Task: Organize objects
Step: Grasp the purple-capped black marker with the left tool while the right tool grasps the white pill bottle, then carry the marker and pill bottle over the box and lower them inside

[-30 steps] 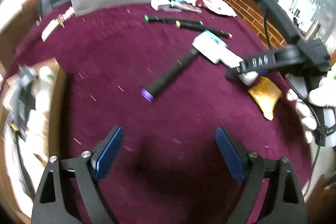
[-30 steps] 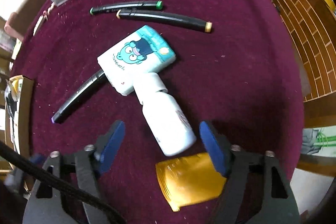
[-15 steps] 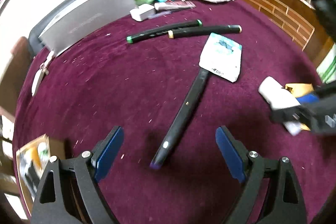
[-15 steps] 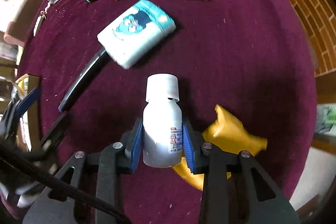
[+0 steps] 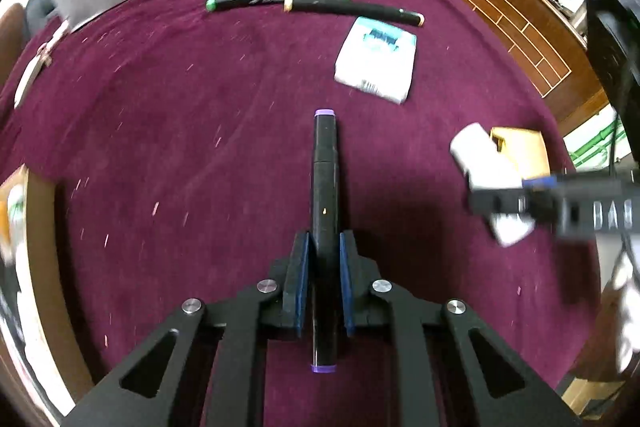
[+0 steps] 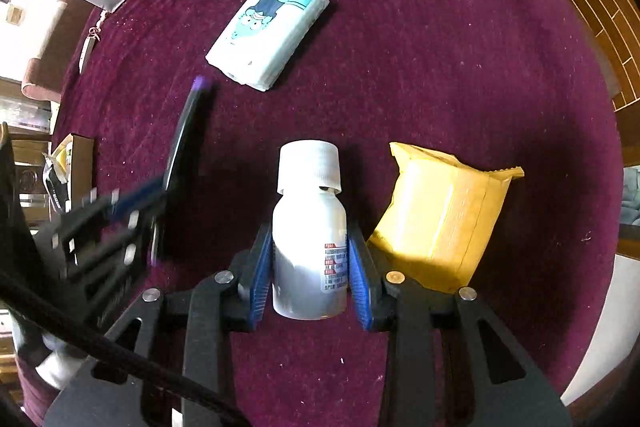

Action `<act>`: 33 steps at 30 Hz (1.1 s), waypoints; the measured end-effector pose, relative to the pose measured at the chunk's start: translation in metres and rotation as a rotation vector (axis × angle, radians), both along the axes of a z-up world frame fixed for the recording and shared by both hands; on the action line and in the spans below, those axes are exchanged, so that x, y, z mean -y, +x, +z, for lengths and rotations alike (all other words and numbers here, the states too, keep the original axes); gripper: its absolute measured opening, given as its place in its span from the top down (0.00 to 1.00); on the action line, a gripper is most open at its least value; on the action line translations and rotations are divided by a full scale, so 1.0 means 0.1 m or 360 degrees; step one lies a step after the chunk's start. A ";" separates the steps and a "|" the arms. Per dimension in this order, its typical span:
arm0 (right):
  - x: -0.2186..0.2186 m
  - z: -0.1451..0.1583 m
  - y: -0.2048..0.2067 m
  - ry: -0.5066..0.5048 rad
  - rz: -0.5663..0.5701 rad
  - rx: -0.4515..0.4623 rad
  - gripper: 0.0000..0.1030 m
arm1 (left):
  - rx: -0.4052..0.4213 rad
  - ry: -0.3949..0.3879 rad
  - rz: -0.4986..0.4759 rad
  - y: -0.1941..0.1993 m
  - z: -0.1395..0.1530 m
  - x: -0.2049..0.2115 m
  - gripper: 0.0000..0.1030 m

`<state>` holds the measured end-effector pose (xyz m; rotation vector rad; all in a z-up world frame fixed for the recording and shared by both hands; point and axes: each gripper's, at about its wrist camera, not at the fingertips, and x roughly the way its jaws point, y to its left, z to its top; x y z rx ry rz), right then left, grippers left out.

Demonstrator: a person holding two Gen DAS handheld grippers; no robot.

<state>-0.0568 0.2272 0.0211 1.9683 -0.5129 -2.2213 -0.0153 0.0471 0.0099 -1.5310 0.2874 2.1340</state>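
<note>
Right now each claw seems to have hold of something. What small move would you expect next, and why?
Probably a short lift of both. The left gripper is shut on the purple-capped marker, the right gripper on the white bottle, and both things are low over the maroon cloth, so raising them clears the yellow packet beside the bottle.

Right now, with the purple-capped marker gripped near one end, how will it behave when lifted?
The purple-capped marker looks stiff, so it shouldn't bend. Held near one end by the left gripper, its long free end may droop or pivot. Its rounded barrel would probably roll if released.
</note>
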 end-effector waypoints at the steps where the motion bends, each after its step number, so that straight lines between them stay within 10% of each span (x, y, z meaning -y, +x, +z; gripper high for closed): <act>1: -0.01 0.00 0.01 0.0003 0.0001 -0.0001 0.68 | -0.0016 -0.0010 0.0000 0.03 0.00 0.00 0.89; 8: 0.06 0.01 -0.05 0.0077 0.0023 0.0013 0.68 | -0.0153 -0.0132 -0.0021 0.10 -0.02 -0.31 0.63; 12: 0.11 0.02 -0.03 0.0130 0.0040 -0.0010 0.68 | -0.0109 -0.0038 0.0009 0.12 0.01 -0.30 0.89; 33: 0.46 0.29 0.33 -0.0354 0.0075 -0.0039 0.69 | -0.0132 0.0268 0.0417 0.72 0.84 1.01 0.89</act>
